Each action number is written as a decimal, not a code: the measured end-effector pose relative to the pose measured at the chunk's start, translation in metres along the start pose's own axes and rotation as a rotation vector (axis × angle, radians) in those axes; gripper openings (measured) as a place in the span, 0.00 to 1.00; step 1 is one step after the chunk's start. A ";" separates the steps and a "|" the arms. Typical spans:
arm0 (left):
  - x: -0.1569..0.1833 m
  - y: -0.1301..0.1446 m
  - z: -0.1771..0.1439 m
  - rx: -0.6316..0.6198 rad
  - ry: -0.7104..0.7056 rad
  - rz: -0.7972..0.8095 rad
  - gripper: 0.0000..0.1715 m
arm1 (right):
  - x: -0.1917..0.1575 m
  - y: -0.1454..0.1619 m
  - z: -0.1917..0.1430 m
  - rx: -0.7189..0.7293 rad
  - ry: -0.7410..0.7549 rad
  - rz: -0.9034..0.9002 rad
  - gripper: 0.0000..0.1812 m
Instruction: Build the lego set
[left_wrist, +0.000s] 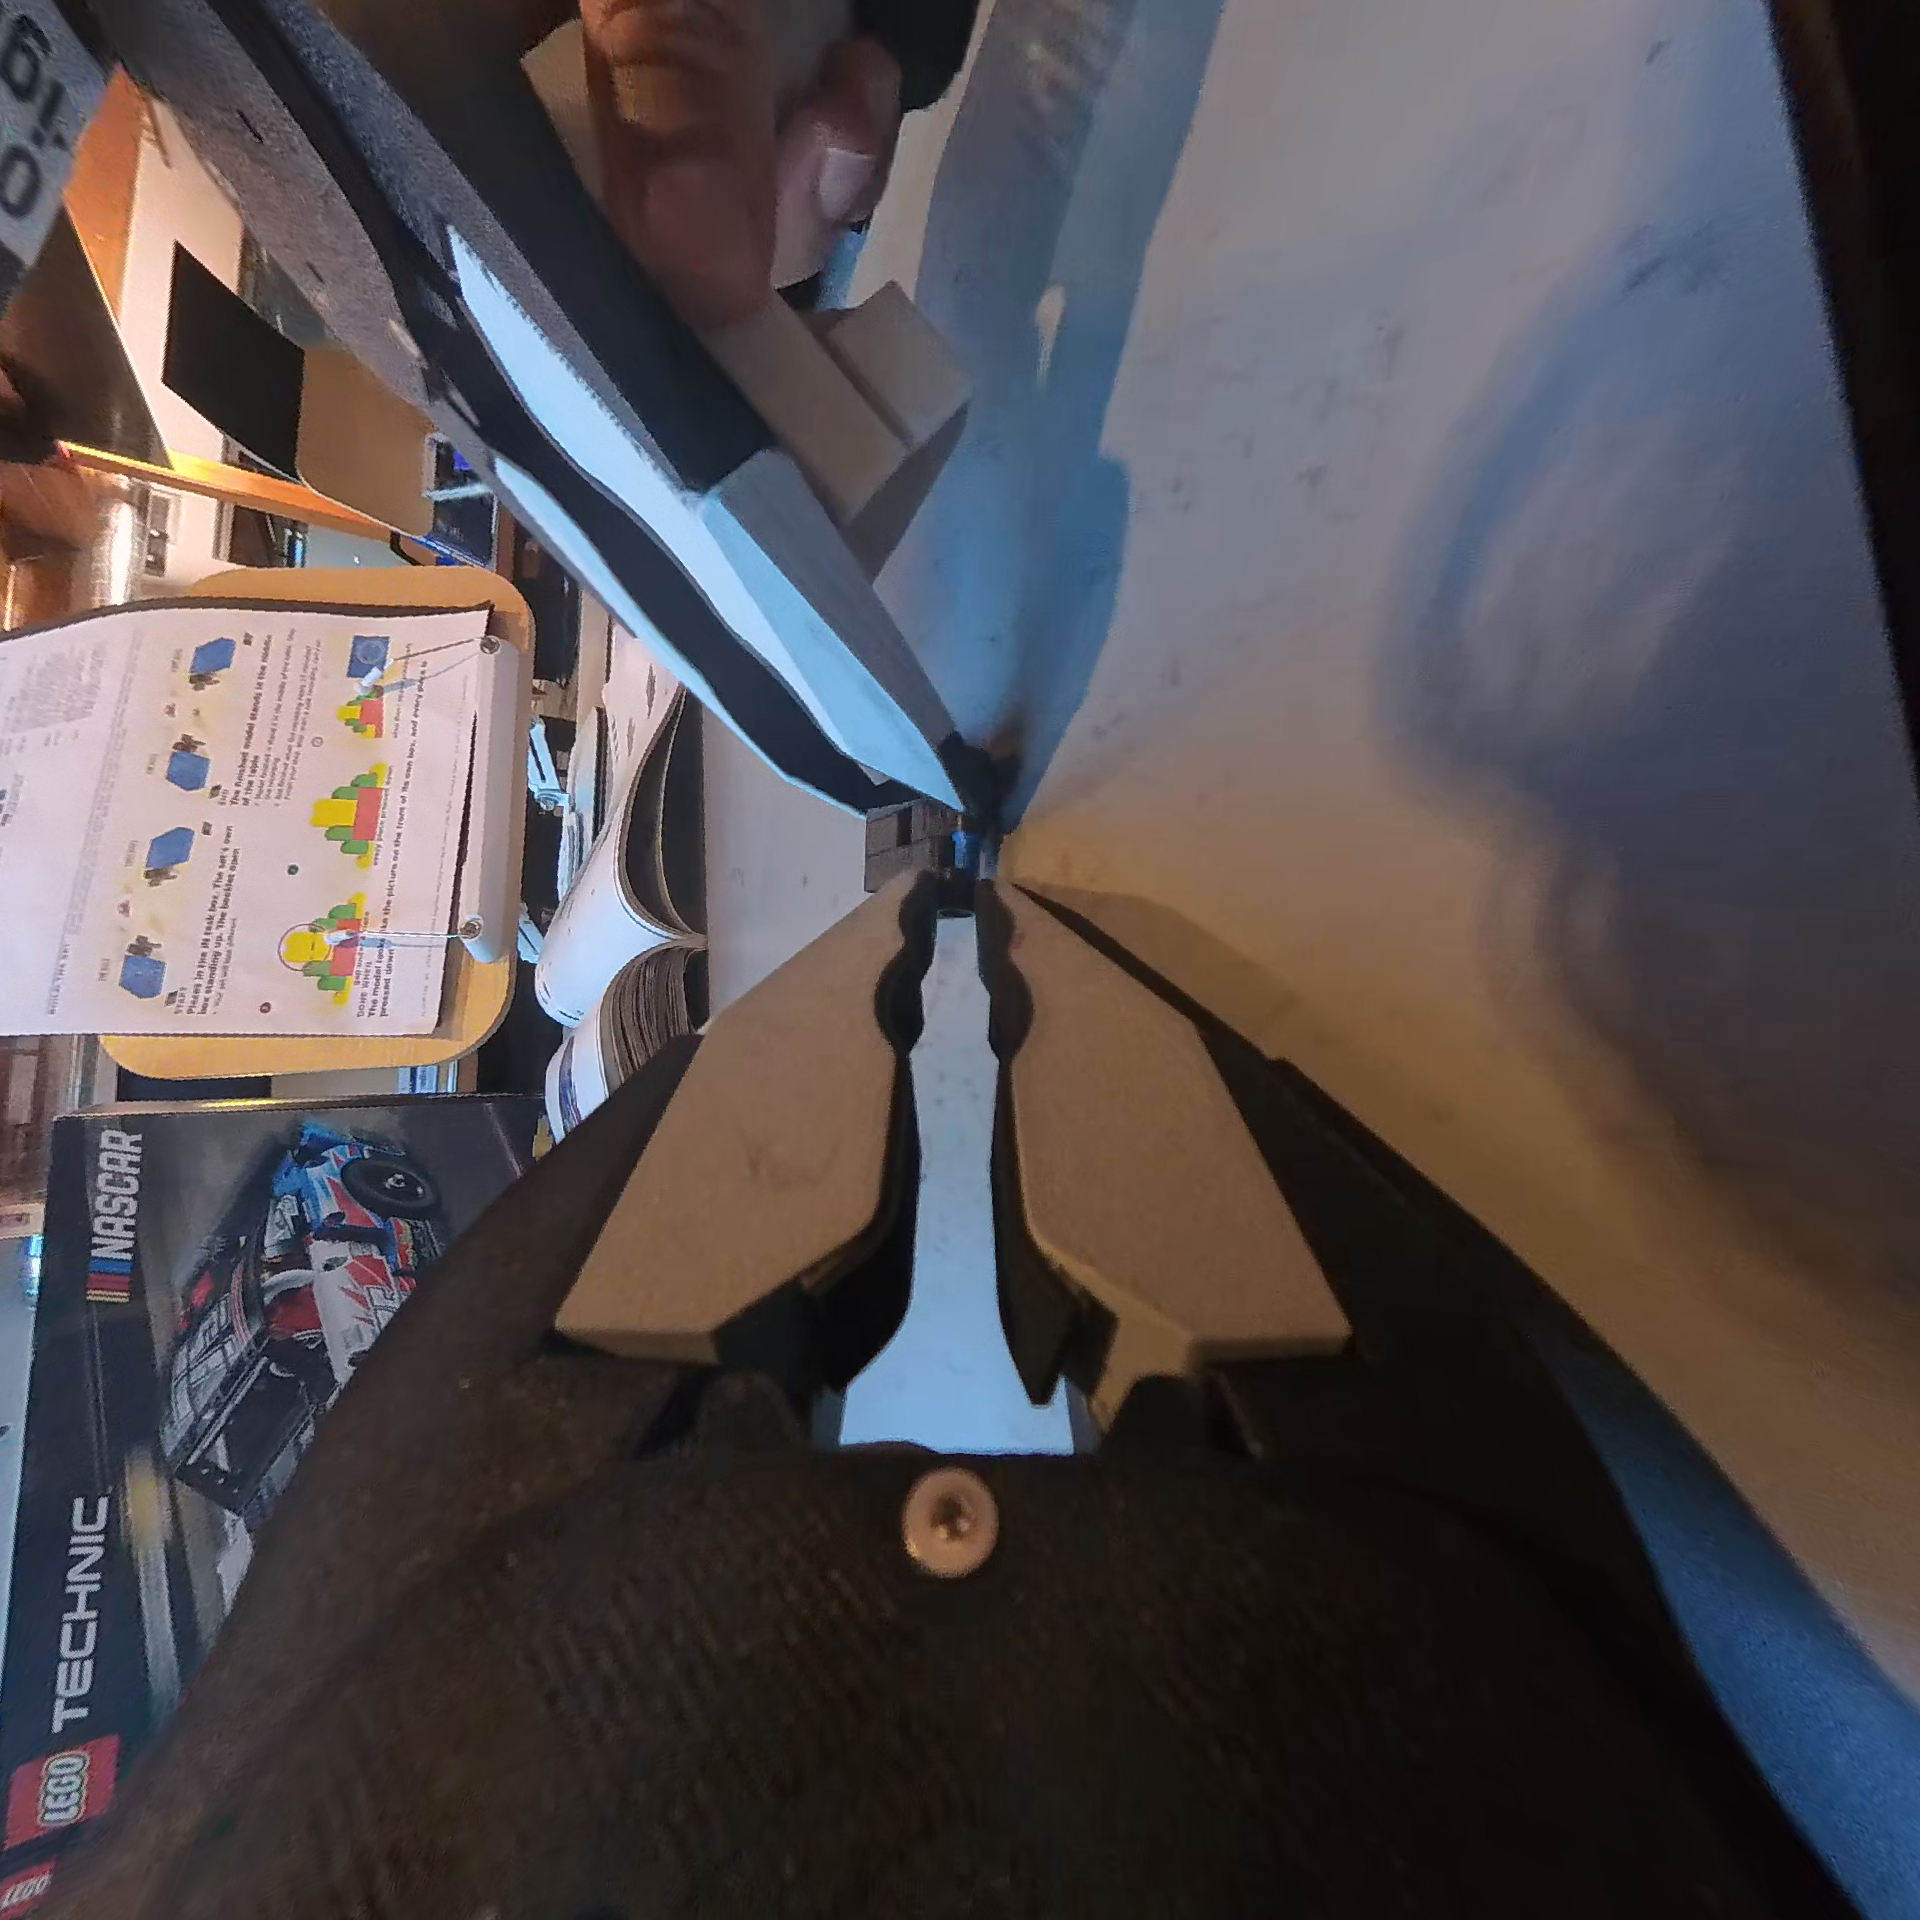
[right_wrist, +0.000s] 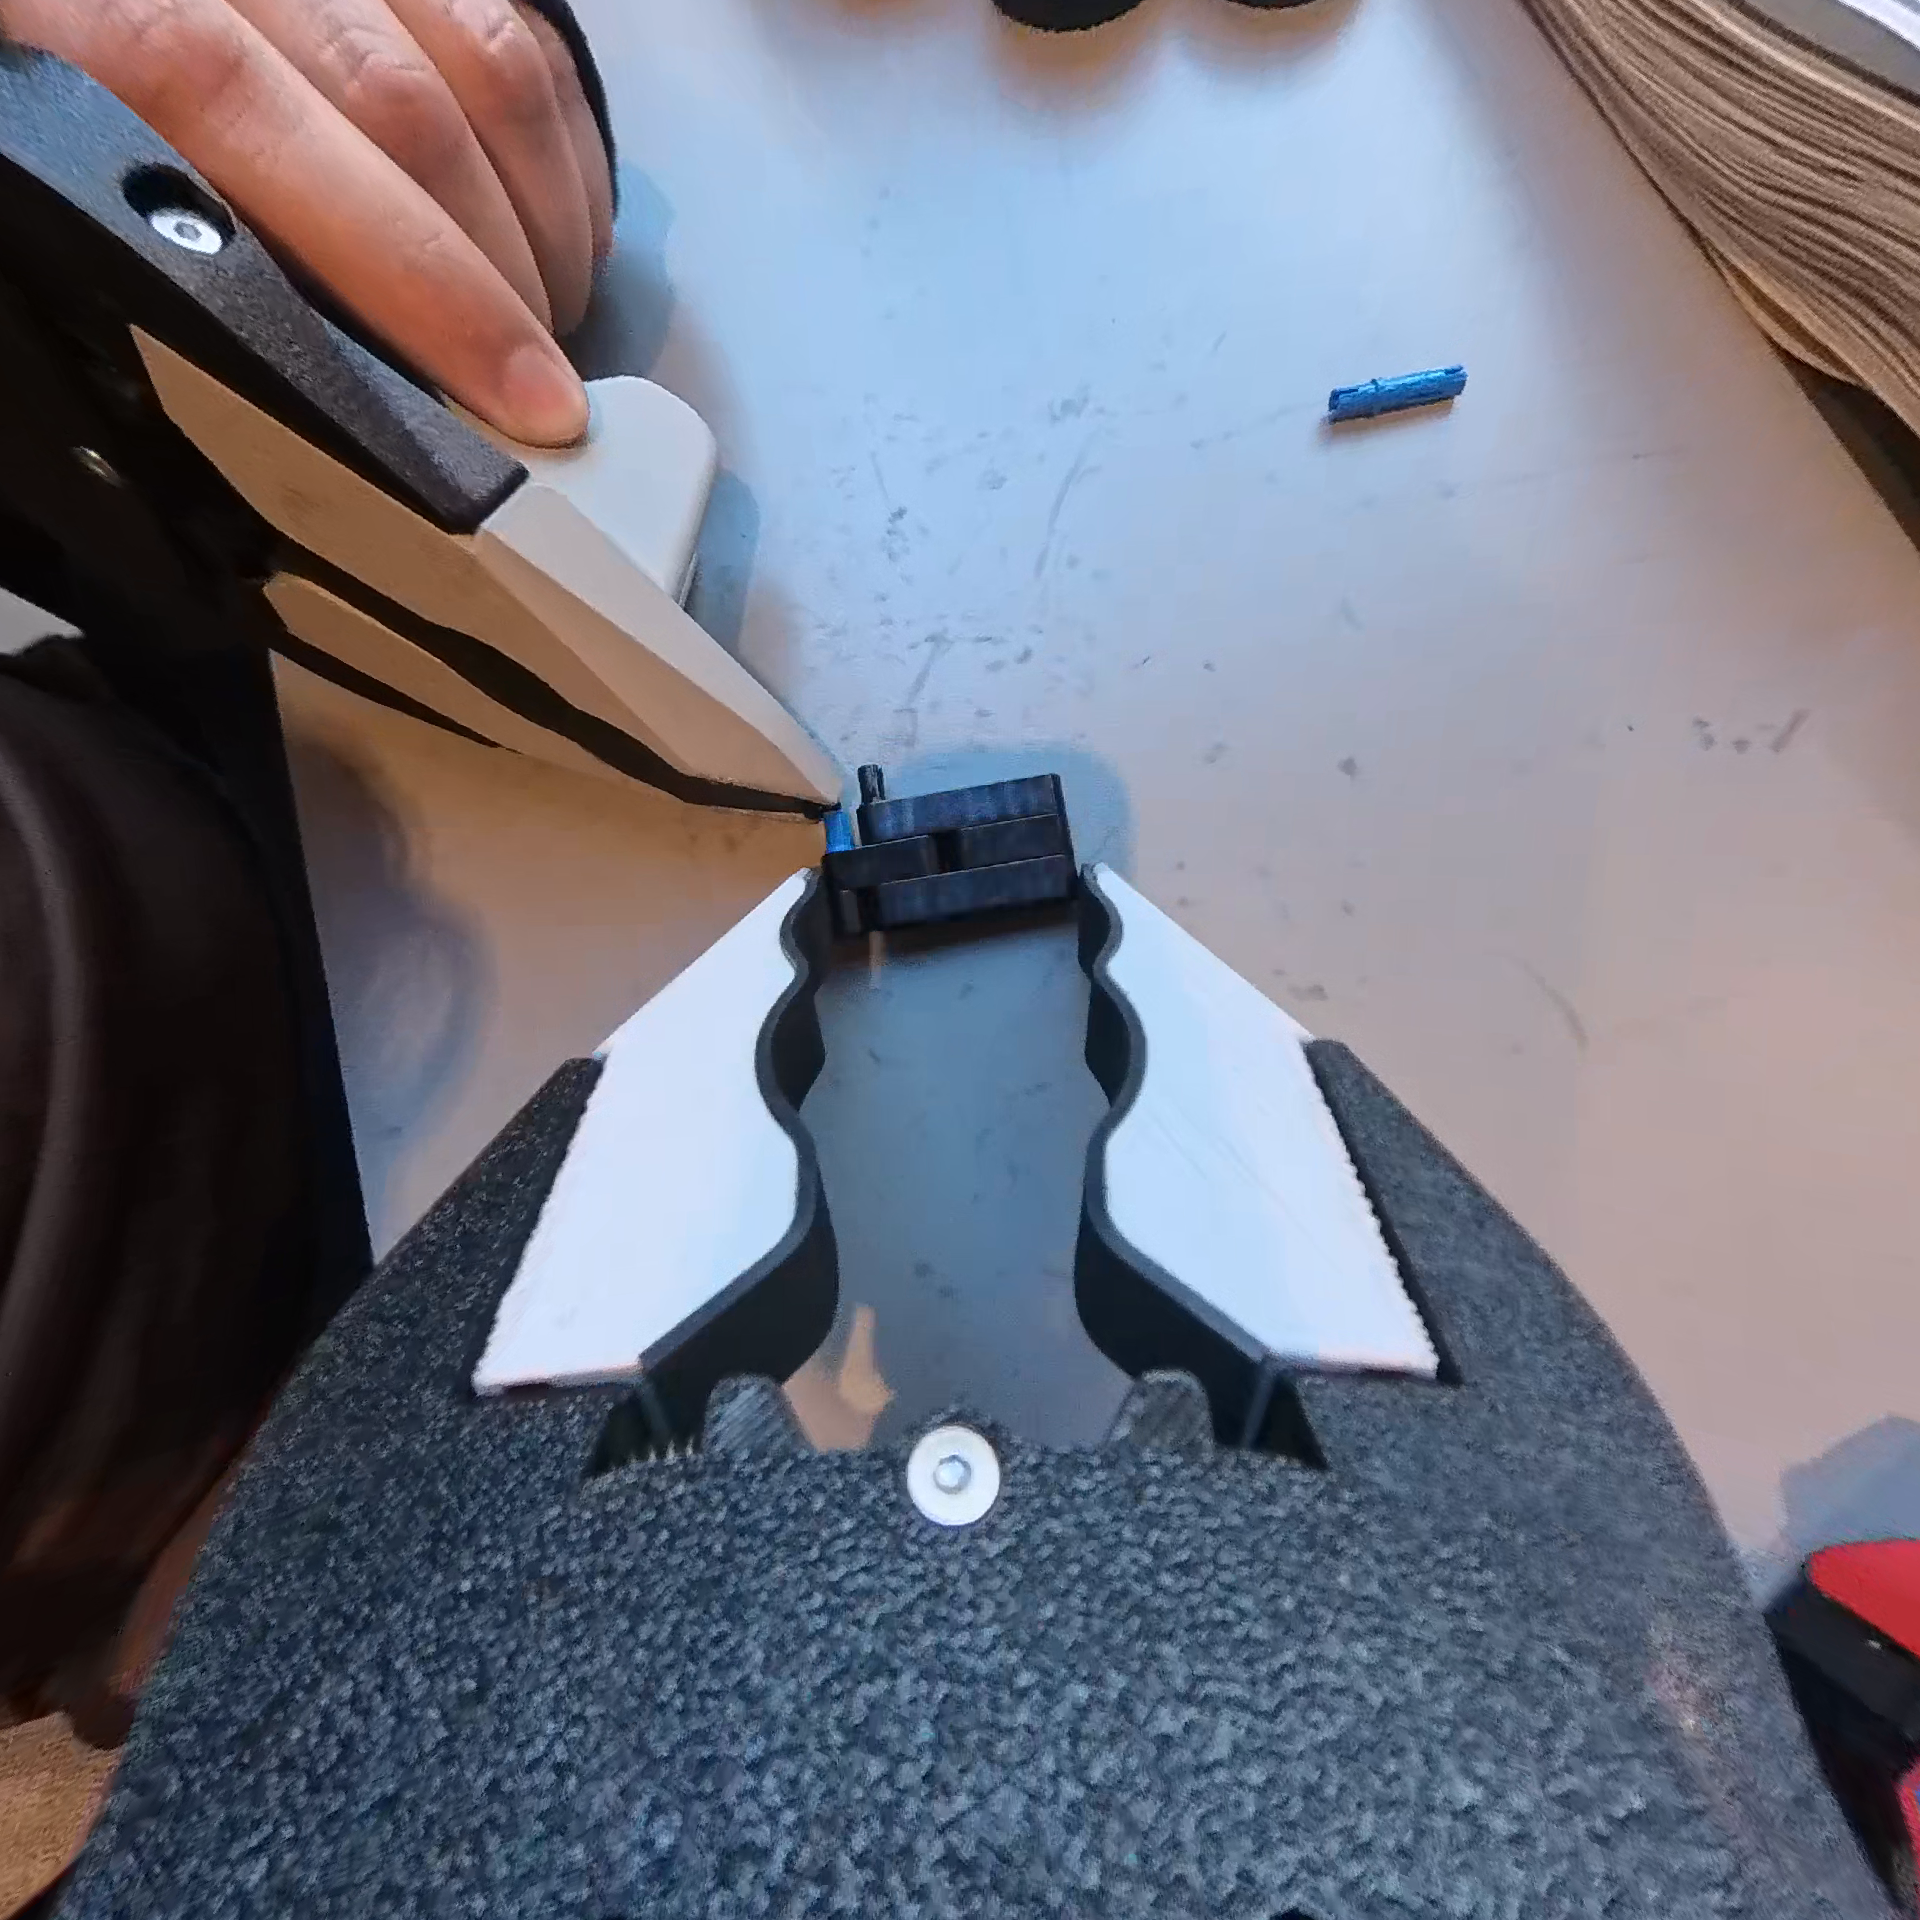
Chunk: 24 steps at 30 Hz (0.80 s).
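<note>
A small black Lego assembly (right_wrist: 961, 862) of stacked beams rests on the white table (right_wrist: 1299, 675). My right gripper (right_wrist: 948, 885) grips it by its two ends. My left gripper (left_wrist: 954, 891) is shut on a short blue pin (left_wrist: 962, 847), pressing it against the assembly's end (left_wrist: 902, 847). In the right wrist view the left gripper (right_wrist: 831, 808) comes in from the left, with the blue pin (right_wrist: 836, 831) at its tip touching the assembly's left end. A thin black peg sticks up just beside it. In the left wrist view the right gripper (left_wrist: 961, 800) reaches in from the upper left.
A loose blue pin (right_wrist: 1397, 393) lies on the table at the far right. An open instruction booklet (right_wrist: 1766, 177) lies beyond it. The set's box (left_wrist: 208, 1299) and a printed sheet on a stand (left_wrist: 260, 821) stand to the side. A red and black object (right_wrist: 1860, 1600) sits near right. My two grippers' fingertips are within a few centimetres of each other.
</note>
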<state>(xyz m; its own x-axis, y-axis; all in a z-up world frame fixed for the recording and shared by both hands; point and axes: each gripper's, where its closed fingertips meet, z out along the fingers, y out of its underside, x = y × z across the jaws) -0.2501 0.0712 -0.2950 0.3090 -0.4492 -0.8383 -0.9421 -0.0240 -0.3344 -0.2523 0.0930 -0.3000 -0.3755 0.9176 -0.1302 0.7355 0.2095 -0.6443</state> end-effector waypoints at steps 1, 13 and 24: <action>0.000 0.000 0.000 0.001 0.000 0.001 0.03 | 0.000 0.000 -0.001 0.007 -0.012 0.013 0.27; 0.001 -0.001 0.000 0.032 0.020 -0.020 0.03 | -0.001 -0.001 0.000 0.023 -0.039 0.004 0.26; 0.002 0.003 -0.002 0.114 0.178 -0.159 0.03 | 0.000 -0.008 0.007 -0.009 -0.017 -0.026 0.26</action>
<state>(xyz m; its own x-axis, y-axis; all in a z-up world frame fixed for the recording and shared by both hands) -0.2528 0.0686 -0.2971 0.4145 -0.5984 -0.6857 -0.8598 -0.0106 -0.5105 -0.2617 0.0887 -0.3000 -0.4038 0.9060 -0.1269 0.7305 0.2358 -0.6410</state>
